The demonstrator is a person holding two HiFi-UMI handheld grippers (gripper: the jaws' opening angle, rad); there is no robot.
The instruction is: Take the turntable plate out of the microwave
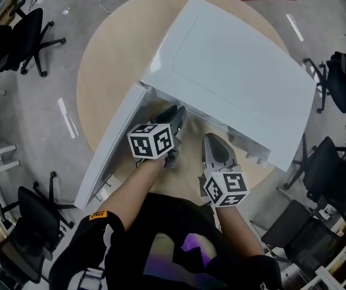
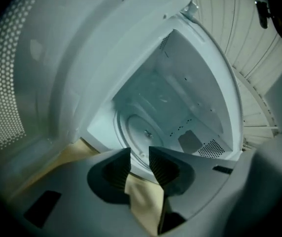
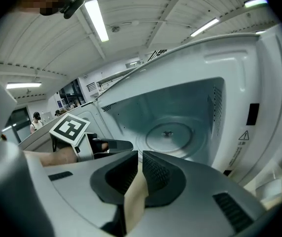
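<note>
A white microwave (image 1: 233, 71) stands on a round wooden table (image 1: 103, 71) with its door (image 1: 112, 153) swung wide to the left. In the head view its top hides the inside. The glass turntable plate (image 2: 142, 131) lies flat on the cavity floor, and the right gripper view also takes in the plate (image 3: 173, 135). My left gripper (image 1: 177, 112) is at the cavity mouth, open by a narrow gap with nothing in it; its tips (image 2: 140, 151) hover just short of the plate's near rim. My right gripper (image 1: 213, 140) is in front of the opening, shut and empty (image 3: 140, 154).
The open door borders my left gripper on its left side. Black office chairs (image 1: 31, 32) (image 1: 336, 80) ring the table on the grey floor. The table's near edge is close under both arms. The left gripper's marker cube (image 3: 70, 127) shows beside the cavity in the right gripper view.
</note>
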